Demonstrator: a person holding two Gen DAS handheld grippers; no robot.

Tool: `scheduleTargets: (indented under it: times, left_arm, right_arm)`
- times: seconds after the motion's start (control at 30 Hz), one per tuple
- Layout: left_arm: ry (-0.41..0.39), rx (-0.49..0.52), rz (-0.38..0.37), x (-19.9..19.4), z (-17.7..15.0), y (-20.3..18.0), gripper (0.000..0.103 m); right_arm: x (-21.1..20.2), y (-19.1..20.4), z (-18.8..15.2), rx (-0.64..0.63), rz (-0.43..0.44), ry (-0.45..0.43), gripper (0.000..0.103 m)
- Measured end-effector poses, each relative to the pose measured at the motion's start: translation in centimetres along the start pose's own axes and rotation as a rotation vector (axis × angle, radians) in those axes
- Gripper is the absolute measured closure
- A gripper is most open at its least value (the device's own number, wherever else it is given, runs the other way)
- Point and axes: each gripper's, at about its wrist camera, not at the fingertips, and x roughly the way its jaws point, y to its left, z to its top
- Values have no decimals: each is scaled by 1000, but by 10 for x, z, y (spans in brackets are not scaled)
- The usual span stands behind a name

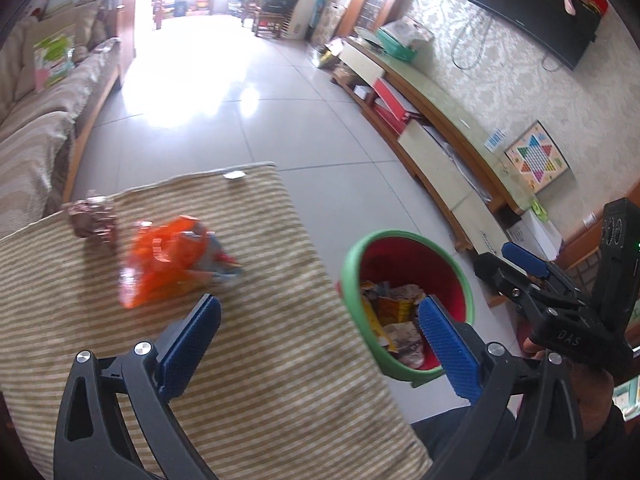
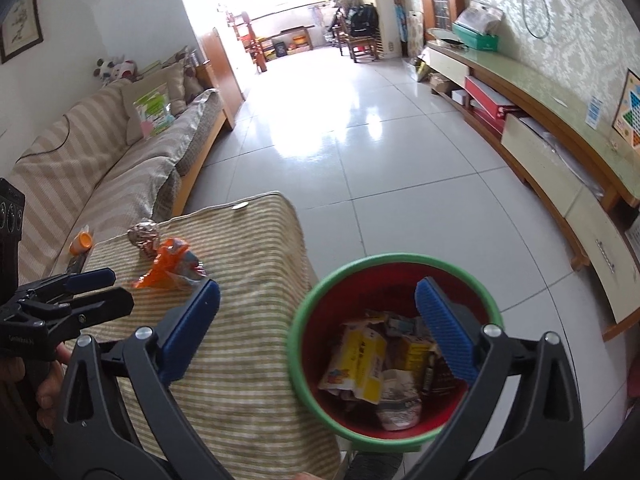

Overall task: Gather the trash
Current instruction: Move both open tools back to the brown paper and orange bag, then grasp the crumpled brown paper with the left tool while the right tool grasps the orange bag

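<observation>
Orange wrapper [image 1: 172, 260] on desk [image 1: 260, 360], ahead-left of left gripper [image 1: 320, 344]. Both grippers wide, empty; right gripper [image 2: 320, 336] over bin [image 2: 394, 260]. Risk: crinkly foil slips from pads, or cloth snags.

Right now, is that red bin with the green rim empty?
No, the red bin already holds crumpled wrappers and packets at its bottom.

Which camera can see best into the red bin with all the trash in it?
The right wrist view. It looks almost straight down into the red bin, so the whole green rim and the crumpled wrappers inside show. The left wrist view sees the bin more from the side, with a claw finger covering part of it.
</observation>
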Motion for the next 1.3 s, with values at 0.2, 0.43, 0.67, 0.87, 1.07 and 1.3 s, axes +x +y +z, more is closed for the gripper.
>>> scheduleTargets:
  times: [0.2, 0.43, 0.67, 0.87, 1.07, 1.3]
  left_arm:
    - [-53, -96, 59, -29, 0, 67, 8]
    - [-80, -199, 124, -39, 6, 146, 8]
    - [-62, -243, 158, -11, 28, 203, 8]
    - [-23, -265, 150, 30, 41, 221, 8]
    - [15, -276, 158, 73, 54, 225, 8]
    - [44, -308, 191, 104, 54, 238, 12]
  right_arm:
    - [18, 60, 7, -89, 32, 23, 5]
    - [51, 125, 10, -177, 71, 62, 5]
    - [95, 167, 7, -246, 111, 119, 5]
    - [135, 182, 3, -276, 133, 160, 5]
    - [167, 187, 1, -284, 152, 192, 5]
    - [196, 200, -5, -317, 172, 229, 9]
